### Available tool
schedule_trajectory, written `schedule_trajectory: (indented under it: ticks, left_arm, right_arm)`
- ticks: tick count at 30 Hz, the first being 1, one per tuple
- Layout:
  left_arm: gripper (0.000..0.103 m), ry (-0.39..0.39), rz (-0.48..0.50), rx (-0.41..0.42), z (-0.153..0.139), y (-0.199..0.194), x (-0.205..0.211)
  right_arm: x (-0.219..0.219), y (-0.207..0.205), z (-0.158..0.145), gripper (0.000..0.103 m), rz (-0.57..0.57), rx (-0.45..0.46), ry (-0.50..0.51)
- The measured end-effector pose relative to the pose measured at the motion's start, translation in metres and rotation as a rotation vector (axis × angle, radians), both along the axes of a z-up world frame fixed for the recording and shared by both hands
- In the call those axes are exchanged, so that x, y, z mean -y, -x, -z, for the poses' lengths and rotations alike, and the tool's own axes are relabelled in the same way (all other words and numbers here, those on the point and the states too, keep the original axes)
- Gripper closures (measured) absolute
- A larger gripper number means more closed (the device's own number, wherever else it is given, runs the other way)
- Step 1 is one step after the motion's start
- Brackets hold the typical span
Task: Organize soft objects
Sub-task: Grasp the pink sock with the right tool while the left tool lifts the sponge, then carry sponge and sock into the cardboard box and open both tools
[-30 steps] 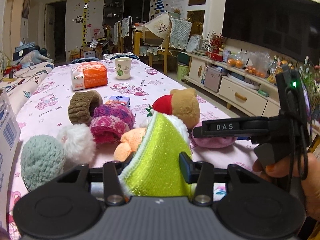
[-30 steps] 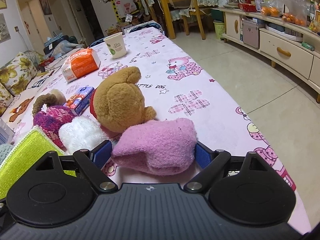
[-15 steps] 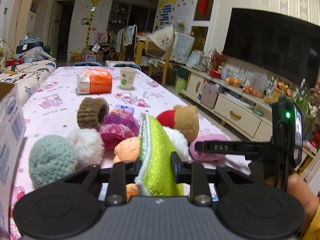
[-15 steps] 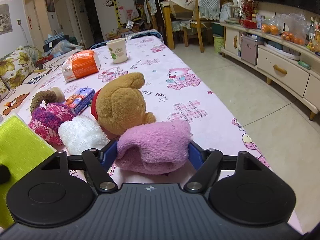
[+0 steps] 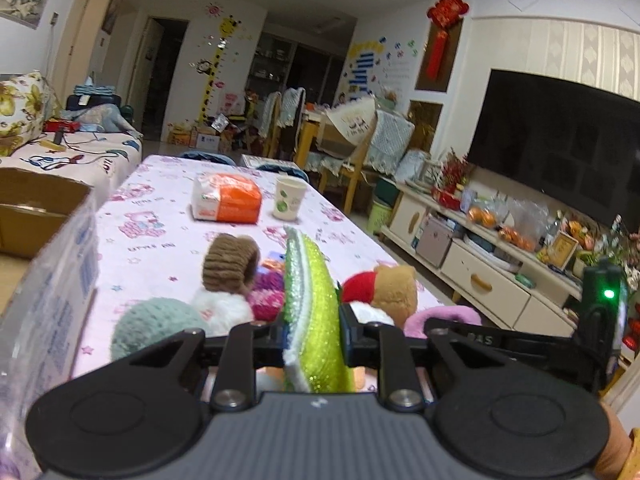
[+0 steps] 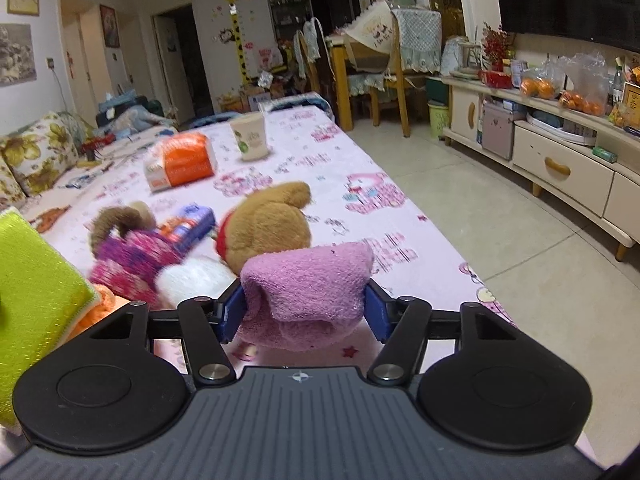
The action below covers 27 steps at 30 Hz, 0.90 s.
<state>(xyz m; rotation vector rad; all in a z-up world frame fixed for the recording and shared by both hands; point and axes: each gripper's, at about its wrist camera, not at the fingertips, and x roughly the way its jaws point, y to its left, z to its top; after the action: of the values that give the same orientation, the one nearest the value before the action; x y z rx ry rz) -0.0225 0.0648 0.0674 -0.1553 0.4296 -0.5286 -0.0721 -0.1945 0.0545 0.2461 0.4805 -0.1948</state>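
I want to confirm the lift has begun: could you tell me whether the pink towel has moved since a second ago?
Yes. The pink towel has risen; it now overlaps the brown teddy bear behind it.

The tablecloth (image 6: 360,152) is pale pink with pink cartoon bears and small stars. The cloth (image 5: 316,312) is glittery lime green with a white edge. The towel (image 6: 304,284) is plain pink-purple. The plush bear (image 6: 272,220) is brown with red. One knitted piece (image 5: 230,260) is brown, one (image 5: 154,326) grey-green, one (image 6: 132,256) magenta mixed with purple. The pack (image 5: 228,198) is orange and white. The cup (image 5: 289,199) is cream with green marks.
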Motion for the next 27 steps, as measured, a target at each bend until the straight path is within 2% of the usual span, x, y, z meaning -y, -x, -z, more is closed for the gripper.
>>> schedule_trajectory:
  ticks: [9, 16, 24, 27]
  left_arm:
    - [0.083, 0.057, -0.075, 0.034, -0.011, 0.003, -0.026]
    - [0.083, 0.111, -0.164, 0.078, -0.022, 0.008, -0.054]
    - [0.082, 0.199, -0.341, 0.138, -0.034, 0.018, -0.095]
    - [0.082, 0.205, -0.434, 0.151, -0.035, 0.02, -0.107]
  right_arm:
    - [-0.021, 0.004, -0.02, 0.027, -0.116, 0.095, -0.094]
    - [-0.052, 0.0, -0.032, 0.027, -0.237, 0.129, -0.141]
    - [-0.102, -0.019, -0.05, 0.026, -0.402, 0.168, -0.145]
    - [-0.128, -0.029, -0.055, 0.026, -0.473, 0.174, -0.141]
